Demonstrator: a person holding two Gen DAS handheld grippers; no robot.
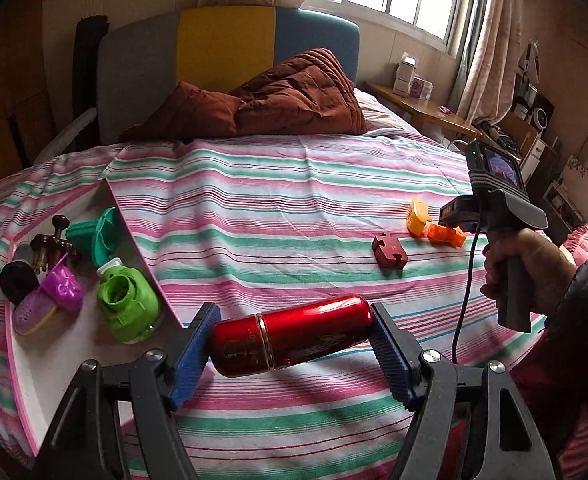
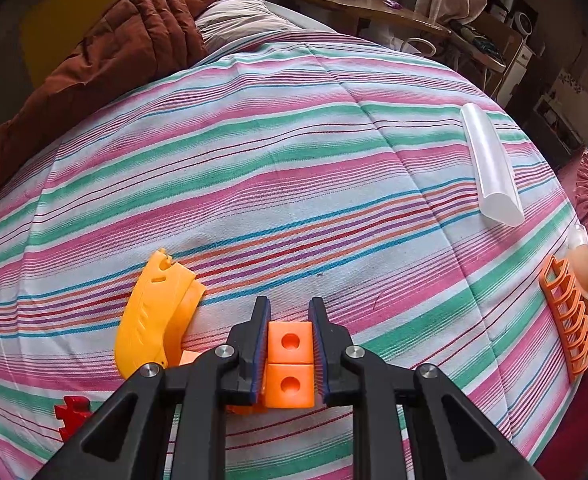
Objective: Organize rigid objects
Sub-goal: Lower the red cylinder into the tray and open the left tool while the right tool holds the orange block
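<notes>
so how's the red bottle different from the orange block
The red bottle is a glossy rounded cylinder; the orange block is matte, square-edged, with round holes. The bottle lies crosswise in the left gripper, the block lengthwise in the right gripper. Both are clamped by gripper pads.

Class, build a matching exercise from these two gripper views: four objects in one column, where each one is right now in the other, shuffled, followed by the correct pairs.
Objects
1. red capsule-shaped case
2. orange block
3. green plastic piece
4. clear tube

Places
A. lying loose on the striped bedsheet, far right
B. clamped end to end in the left gripper
C. inside the white tray
D. pinched between the fingers of the right gripper

Pairs: 1-B, 2-D, 3-C, 4-A
</notes>
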